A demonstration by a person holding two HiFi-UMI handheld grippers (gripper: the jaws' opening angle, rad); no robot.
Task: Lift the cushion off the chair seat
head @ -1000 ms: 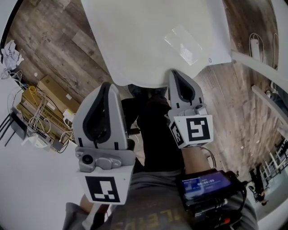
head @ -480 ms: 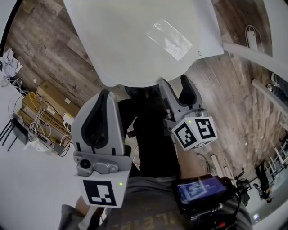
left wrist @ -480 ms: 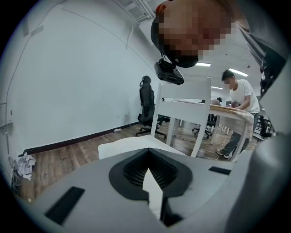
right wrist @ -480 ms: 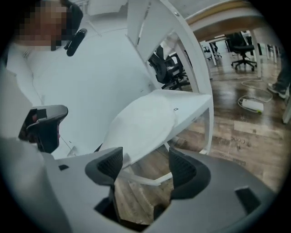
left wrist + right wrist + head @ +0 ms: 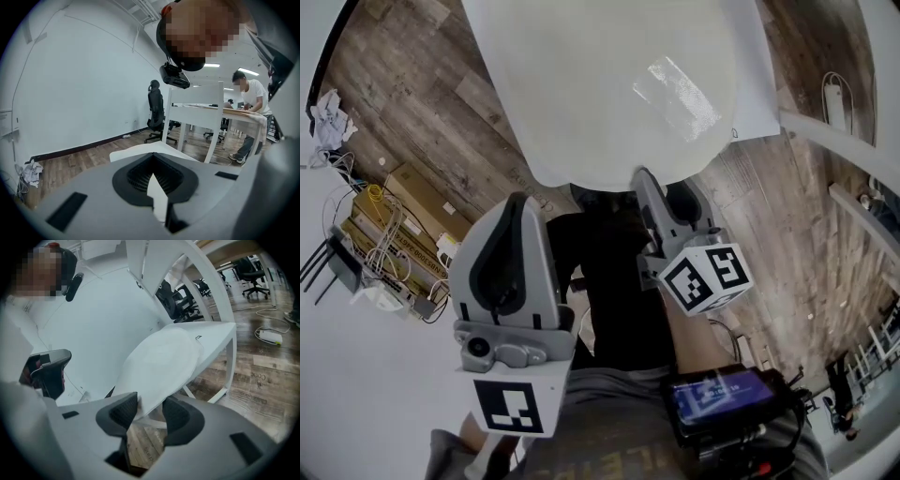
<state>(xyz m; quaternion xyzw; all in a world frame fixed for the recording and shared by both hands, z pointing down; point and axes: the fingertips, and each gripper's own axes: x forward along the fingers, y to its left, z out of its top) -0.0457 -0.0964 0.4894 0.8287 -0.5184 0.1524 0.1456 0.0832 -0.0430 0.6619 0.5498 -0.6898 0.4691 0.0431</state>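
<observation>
Right gripper [image 5: 150, 411] is at the near edge of the cushion [image 5: 609, 84], and its jaws have just been closing: the thin white edge sits between the two dark pads, brushing one of them, with a sliver of floor showing beside the other, so no firm pinch there. Over on the other side, the left gripper [image 5: 154, 176] has its jaws drawn together, with a narrow white strip of the cushion's edge caught between the pads. The cushion itself lies flat on the white chair seat [image 5: 224, 336], its front edge hanging a little past the seat toward the person, and a clear glossy patch [image 5: 680, 94] shows on its top. From the head view both grippers point up at that near edge, left and right, side by side, with the wooden floor [image 5: 412, 84] all around and cardboard boxes with loose cables [image 5: 394, 220] off to the left. In the background, a person [image 5: 251, 105] stands at a white surface.
</observation>
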